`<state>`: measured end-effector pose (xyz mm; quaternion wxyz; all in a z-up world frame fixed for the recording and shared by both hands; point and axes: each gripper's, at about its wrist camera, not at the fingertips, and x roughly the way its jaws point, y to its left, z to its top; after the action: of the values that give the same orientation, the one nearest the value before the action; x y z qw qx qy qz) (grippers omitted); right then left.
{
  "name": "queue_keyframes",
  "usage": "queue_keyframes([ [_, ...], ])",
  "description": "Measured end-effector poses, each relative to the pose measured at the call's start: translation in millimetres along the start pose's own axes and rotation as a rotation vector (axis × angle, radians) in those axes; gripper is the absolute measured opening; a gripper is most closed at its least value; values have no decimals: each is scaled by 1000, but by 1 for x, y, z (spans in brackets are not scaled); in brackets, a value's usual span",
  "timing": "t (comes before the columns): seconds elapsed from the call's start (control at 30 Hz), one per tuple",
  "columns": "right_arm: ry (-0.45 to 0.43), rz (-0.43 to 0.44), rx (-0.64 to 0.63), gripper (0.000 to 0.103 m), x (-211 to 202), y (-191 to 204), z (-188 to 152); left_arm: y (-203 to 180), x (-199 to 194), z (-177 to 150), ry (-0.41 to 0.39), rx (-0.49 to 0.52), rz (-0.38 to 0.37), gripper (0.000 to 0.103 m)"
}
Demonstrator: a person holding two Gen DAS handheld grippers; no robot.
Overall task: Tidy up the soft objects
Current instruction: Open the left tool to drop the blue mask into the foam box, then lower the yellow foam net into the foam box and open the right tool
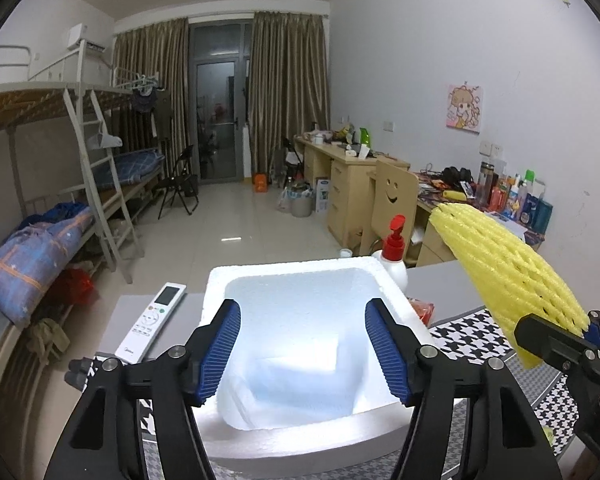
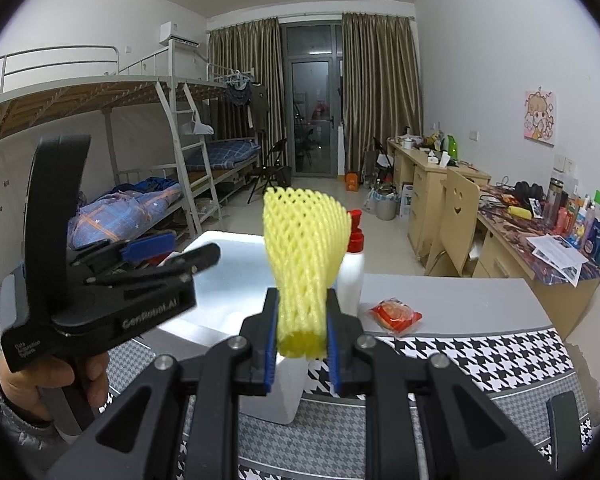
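While the right tool (image 2: 302, 354) is clenching the lower end of the yellow foam net sleeve (image 2: 304, 248), holding it upright at the middle of the right wrist view, the left tool (image 1: 302, 354) is hanging released over the white foam box (image 1: 380, 420), jaws apart with nothing between them. So my read is we're mid-carry on 1 soft thing, and it's heading for the box.

In the left wrist view the sleeve is sitting at the right edge of the frame, off to the side of the box and not over it yet. Next move, I'd guess, is swinging the right tool across until the sleeve is above the opening, then lowering and letting go. It's springy foam mesh, so it'll probably want dropping well inside the walls.

Box contents: looks like a pale folded sheet or bag lying at the bottom, but it's washed out by glare, so can't say for sure. Beside the box on the surface (image 2: 480, 300) there's a remote (image 1: 150, 326), a red-capped pump bottle (image 1: 394, 256) and a small red packet (image 2: 396, 314), all outside it.
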<state>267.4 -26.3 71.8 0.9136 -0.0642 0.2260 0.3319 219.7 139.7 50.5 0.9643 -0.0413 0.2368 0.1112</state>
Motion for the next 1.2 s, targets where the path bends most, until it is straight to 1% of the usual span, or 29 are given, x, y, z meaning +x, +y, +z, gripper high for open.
queue_keyframes([
  [0.03, 1, -2, -1, 24, 0, 1, 1, 1, 0, 0, 0, 0, -1, 74],
  [0.07, 1, -3, -1, 24, 1, 1, 1, 1, 0, 0, -4, -2, 6, 84],
  [0.13, 2, -4, 1, 24, 1, 2, 2, 6, -5, 1, -27, -14, 25, 93],
  [0.17, 2, -4, 2, 24, 2, 3, 2, 8, -8, 1, -37, -18, 30, 96],
  [0.27, -1, 1, -4, 24, 3, 5, 4, 14, -13, 1, -54, -28, 44, 99],
  [0.43, 5, 8, -15, 24, 9, 11, 6, 21, -26, -5, -84, -33, 79, 101],
  [0.57, 6, 17, -20, 24, 12, 15, 8, 28, -32, -8, -92, -43, 93, 102],
  [0.67, 7, 25, -26, 24, 15, 19, 9, 30, -34, -11, -100, -40, 117, 102],
  [0.9, 16, 39, -24, 24, 23, 22, 11, 40, -41, -17, -100, -55, 131, 102],
  [1.2, 50, 33, -39, 24, 39, 33, 12, 52, -45, -24, -100, -73, 151, 102],
])
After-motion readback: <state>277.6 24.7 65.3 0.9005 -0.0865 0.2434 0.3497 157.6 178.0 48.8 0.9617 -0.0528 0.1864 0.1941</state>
